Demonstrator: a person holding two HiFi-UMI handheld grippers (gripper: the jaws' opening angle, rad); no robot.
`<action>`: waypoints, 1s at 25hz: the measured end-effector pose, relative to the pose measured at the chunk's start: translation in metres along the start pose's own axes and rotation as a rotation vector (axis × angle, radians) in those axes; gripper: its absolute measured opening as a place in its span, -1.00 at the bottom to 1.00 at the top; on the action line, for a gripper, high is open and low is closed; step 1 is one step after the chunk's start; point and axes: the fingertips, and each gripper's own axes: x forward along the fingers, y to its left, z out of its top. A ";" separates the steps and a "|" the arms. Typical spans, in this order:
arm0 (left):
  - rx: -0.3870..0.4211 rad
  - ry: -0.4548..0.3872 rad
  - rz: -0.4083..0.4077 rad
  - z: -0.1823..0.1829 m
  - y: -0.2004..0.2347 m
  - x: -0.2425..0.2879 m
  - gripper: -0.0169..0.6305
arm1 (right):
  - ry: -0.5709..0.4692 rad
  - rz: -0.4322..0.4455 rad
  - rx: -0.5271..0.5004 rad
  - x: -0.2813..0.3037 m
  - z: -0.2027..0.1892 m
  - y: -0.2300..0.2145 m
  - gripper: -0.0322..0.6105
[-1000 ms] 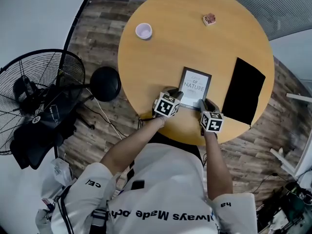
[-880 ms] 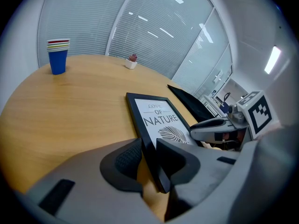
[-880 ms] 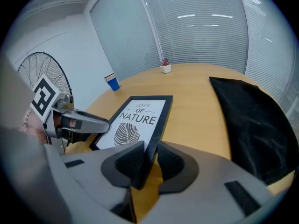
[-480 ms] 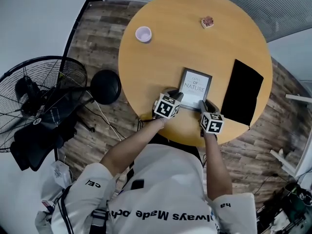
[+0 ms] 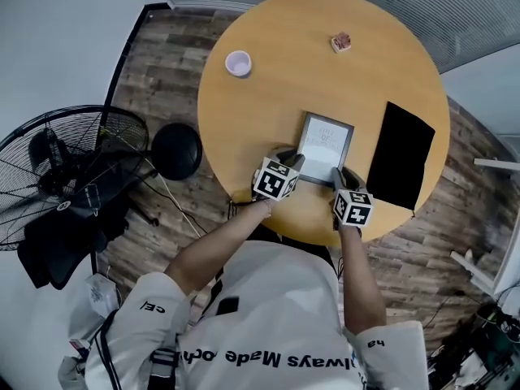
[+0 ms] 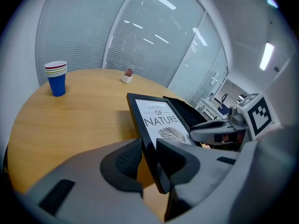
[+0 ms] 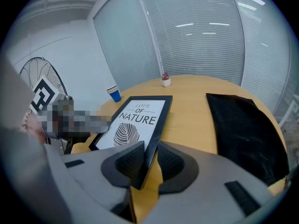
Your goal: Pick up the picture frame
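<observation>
The picture frame (image 5: 325,146) is black with a white "Love of Nature" leaf print and sits near the front edge of the round wooden table (image 5: 268,104). My left gripper (image 5: 293,162) is shut on its near left corner, with the frame's edge (image 6: 148,139) pinched between the two pads. My right gripper (image 5: 335,175) is shut on the near right corner, jaws on either side of the frame's border (image 7: 150,146). In the left gripper view the frame tilts up, with a shadow on the tabletop under it.
A black mat (image 5: 400,154) lies right of the frame, close to the right gripper. A stack of paper cups (image 5: 239,62) and a small potted plant (image 5: 340,41) stand at the far side. On the floor to the left are a fan (image 5: 65,181) and a black round base (image 5: 177,151).
Both grippers keep their hold on the frame's near corners. In the head view the print now looks washed out by glare, so the frame's tilt has changed slightly.
</observation>
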 end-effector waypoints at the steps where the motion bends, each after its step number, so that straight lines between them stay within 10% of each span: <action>1: -0.001 -0.006 0.001 0.002 -0.001 -0.002 -0.63 | -0.005 -0.002 -0.003 -0.002 0.003 0.001 -0.58; 25: 0.011 -0.142 -0.007 0.055 -0.027 -0.062 -0.63 | -0.131 -0.010 -0.032 -0.062 0.058 0.020 -0.58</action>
